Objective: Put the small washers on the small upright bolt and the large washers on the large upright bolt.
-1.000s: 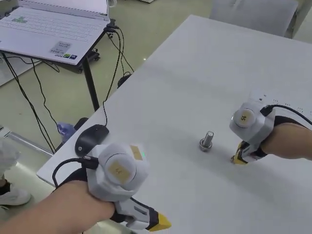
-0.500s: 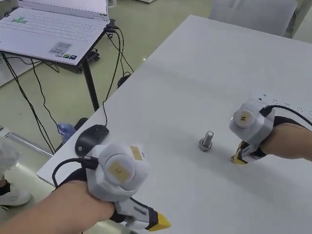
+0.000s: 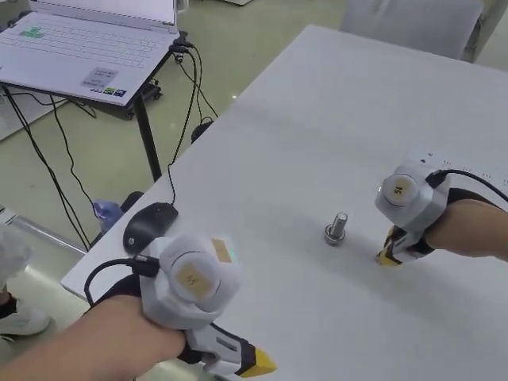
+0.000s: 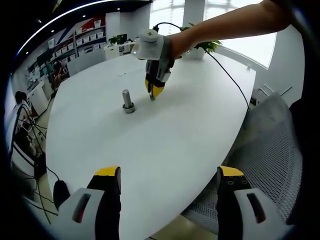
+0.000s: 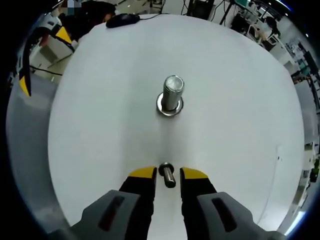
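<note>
The large bolt (image 3: pixel 336 228) (image 4: pixel 128 101) (image 5: pixel 170 97) stands upright on the white table (image 3: pixel 317 119), with a ring around its base. My right gripper (image 3: pixel 388 255) (image 5: pixel 167 176) points down at the table just right of it, shut on the small bolt (image 5: pixel 167 176) (image 4: pixel 152 97), which sits between its yellow tips. My left gripper (image 3: pixel 259 363) (image 4: pixel 169 173) hovers over the near table edge with its jaws wide apart and nothing between them. From the left gripper view, the right gripper (image 4: pixel 156 89) stands beside the large bolt.
A black mouse (image 3: pixel 148 225) (image 5: pixel 122 20) lies at the table's near left corner. A laptop (image 3: pixel 87 48) on a stand with cables sits off the table to the left. A grey mesh chair (image 4: pixel 272 145) is beside the table edge.
</note>
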